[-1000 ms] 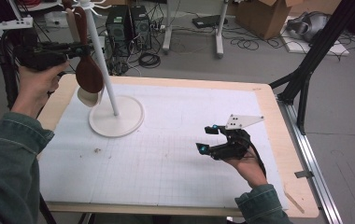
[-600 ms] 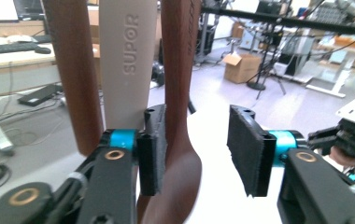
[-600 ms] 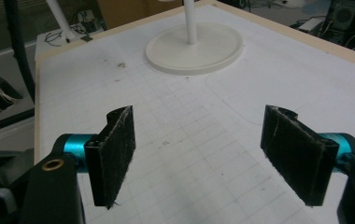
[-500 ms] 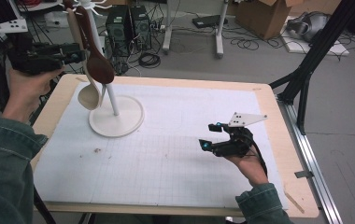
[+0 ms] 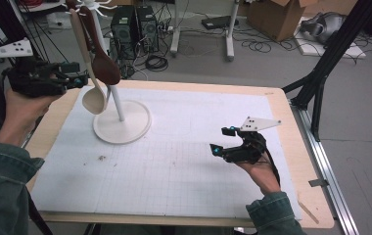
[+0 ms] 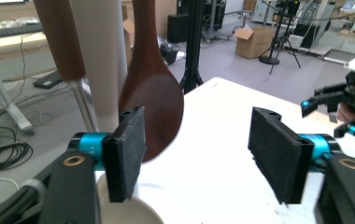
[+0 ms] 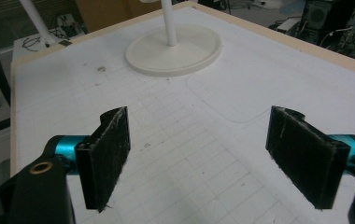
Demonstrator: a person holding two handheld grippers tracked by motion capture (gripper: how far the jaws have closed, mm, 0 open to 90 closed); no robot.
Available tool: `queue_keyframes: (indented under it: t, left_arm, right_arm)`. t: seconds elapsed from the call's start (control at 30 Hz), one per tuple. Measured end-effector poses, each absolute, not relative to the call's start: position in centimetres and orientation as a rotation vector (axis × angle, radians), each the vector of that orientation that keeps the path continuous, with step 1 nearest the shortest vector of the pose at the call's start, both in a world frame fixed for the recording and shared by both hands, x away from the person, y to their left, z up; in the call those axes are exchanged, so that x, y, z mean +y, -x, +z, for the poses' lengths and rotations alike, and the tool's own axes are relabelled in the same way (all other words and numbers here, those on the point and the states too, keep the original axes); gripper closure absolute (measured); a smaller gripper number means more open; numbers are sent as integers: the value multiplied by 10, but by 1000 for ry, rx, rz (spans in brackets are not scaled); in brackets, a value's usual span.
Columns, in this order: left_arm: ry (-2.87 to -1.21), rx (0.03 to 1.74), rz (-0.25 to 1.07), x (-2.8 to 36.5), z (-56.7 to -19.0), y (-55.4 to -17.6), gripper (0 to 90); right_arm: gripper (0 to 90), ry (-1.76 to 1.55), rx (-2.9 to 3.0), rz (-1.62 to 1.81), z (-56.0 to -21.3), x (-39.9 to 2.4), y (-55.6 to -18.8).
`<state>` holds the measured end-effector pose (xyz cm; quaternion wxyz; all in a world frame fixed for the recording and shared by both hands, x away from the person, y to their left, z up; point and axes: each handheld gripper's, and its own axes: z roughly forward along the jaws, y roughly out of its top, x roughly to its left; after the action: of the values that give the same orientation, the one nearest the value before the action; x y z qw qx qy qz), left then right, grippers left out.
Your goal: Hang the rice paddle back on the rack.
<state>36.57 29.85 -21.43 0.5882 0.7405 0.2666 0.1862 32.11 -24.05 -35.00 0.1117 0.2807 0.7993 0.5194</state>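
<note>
A white stand (image 5: 122,122) with a round base and thin pole rises at the table's back left. A dark brown wooden spoon (image 5: 104,68) and a cream spoon (image 5: 94,100) hang from its top. My left gripper (image 5: 79,78) hovers just left of the spoons. Its jaws have just been opening, and it is open with nothing between the pads. In the left gripper view the brown spoon (image 6: 152,107) hangs beyond the left gripper (image 6: 201,151). My right gripper (image 5: 222,140) rests low over the mat at the right. It is open and empty, and its jaws have just been opening a little.
A white gridded mat (image 5: 184,161) covers the wooden table (image 5: 299,161). In the right gripper view the stand's base (image 7: 173,49) lies far ahead of the right gripper (image 7: 208,158). Cables, computer towers and boxes stand on the floor behind the table. A black tripod leg (image 5: 321,83) stands off the right edge.
The left jaws have opened wider and the left hand has sunk slightly beside the spoons. The brown spoon has swung right and hangs free. The right hand has stayed put.
</note>
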Motion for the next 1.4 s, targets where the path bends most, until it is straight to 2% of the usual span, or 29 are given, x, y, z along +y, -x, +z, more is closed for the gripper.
queue_keyframes:
  t: [0.87, 1.4]
  left_arm:
    - [-1776, 687, 435, 288, -300, -329, 151]
    - [-1824, 692, 437, 275, -341, -312, 97]
  right_arm:
    - [118, -898, 2276, 1467, -357, -252, -318]
    - [109, -943, 2256, 1461, -369, -262, -312]
